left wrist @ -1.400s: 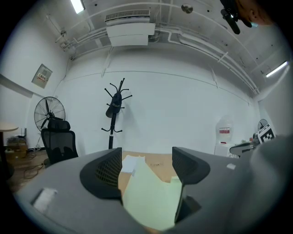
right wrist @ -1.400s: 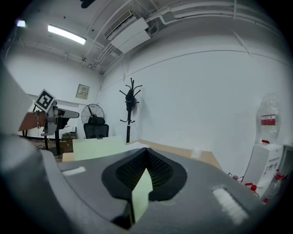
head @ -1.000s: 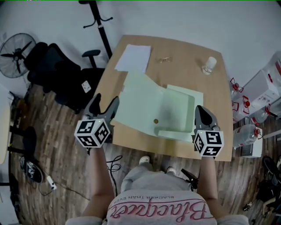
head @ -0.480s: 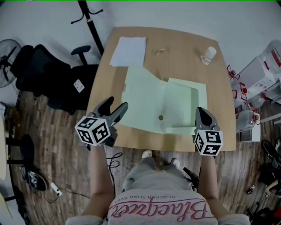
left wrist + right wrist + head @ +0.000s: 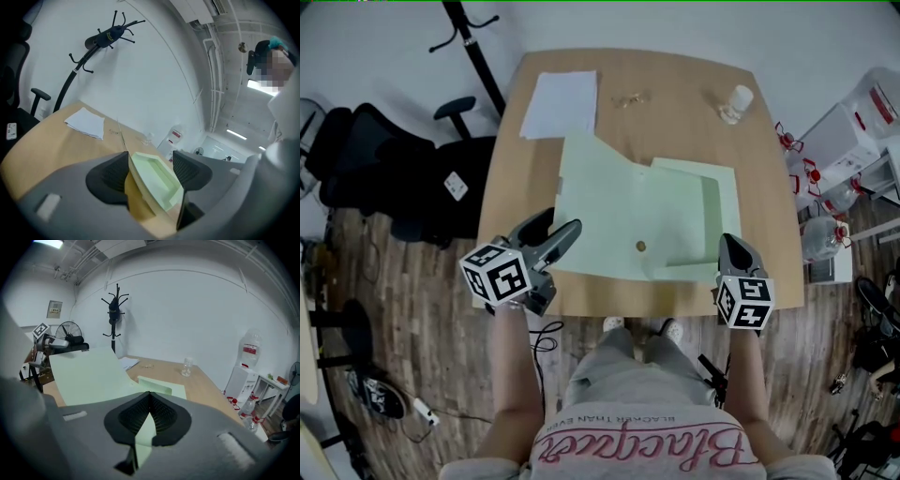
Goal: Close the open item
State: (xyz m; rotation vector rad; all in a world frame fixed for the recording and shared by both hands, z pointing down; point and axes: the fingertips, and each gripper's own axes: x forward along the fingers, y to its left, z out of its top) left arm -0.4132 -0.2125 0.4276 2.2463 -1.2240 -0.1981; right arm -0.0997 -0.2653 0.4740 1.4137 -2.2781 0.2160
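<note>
A pale green folder [image 5: 619,216] lies open on the wooden table [image 5: 675,84], its wide flap spread to the left and its shallow tray part on the right. A small brown stud [image 5: 640,247] sits near its front edge. My left gripper [image 5: 560,223] is at the flap's front left edge. Its jaws are closing, with the thin flap edge [image 5: 123,140] beside one pad and a gap to the other. My right gripper [image 5: 731,246] is shut on the folder's front right edge, and the green sheet [image 5: 143,437] shows pinched between its pads.
White paper sheets [image 5: 560,103] lie at the table's far left, a small bottle [image 5: 734,101] at the far right, and a small wire object [image 5: 630,97] between them. A black office chair [image 5: 403,178] and a coat stand [image 5: 469,37] are to the left, with water bottles [image 5: 834,159] to the right.
My left gripper has moved right, up to the folder's flap edge, and its jaws have narrowed slightly. The right gripper has kept its hold on the folder.
</note>
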